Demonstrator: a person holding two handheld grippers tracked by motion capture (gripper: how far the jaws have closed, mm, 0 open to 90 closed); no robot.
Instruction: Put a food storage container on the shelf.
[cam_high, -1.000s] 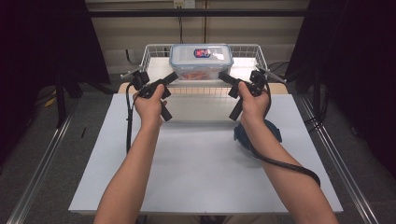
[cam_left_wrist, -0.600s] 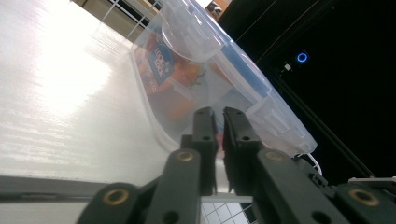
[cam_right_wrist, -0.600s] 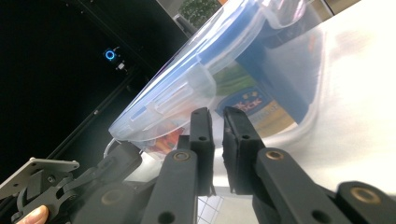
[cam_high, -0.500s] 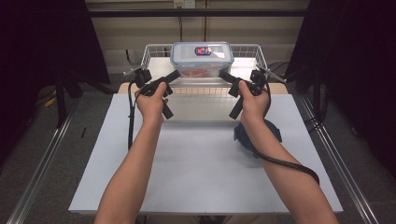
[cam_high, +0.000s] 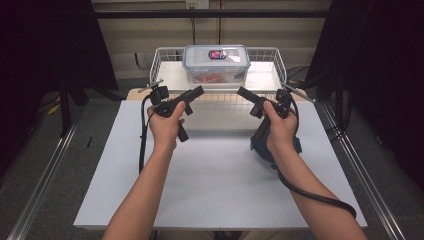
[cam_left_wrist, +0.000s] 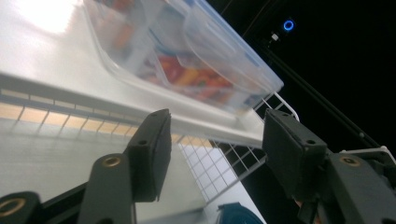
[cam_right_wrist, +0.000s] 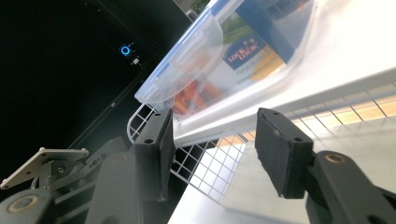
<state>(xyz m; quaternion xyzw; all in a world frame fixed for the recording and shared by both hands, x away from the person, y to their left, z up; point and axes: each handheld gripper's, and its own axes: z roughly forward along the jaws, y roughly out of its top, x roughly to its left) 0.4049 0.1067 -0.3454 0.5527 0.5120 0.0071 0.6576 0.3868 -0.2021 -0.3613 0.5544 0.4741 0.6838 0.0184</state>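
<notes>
A clear plastic container (cam_high: 216, 62) with a blue-rimmed lid and colourful contents stands in a white wire basket (cam_high: 159, 61) at the table's far end. My left gripper (cam_high: 198, 92) is held just in front of the basket, left of centre, aimed at the container. Its jaws have just been opening and nothing is between them. My right gripper (cam_high: 242, 93) mirrors it on the right, jaws also just opened and empty. The left gripper view has the container (cam_left_wrist: 196, 65) beyond the open left gripper (cam_left_wrist: 212, 140). The right gripper view shows the container (cam_right_wrist: 233, 60) past the open right gripper (cam_right_wrist: 212, 144).
A white board (cam_high: 215, 190) covers the table in front of the basket. A round blue object (cam_high: 261, 148) lies on it under my right hand. Metal rails run along both sides of the table, with dark curtains beyond.
Both grippers have drawn back from the container's sides toward the near edge of the basket. Their jaws, shut before, now stand apart.
</notes>
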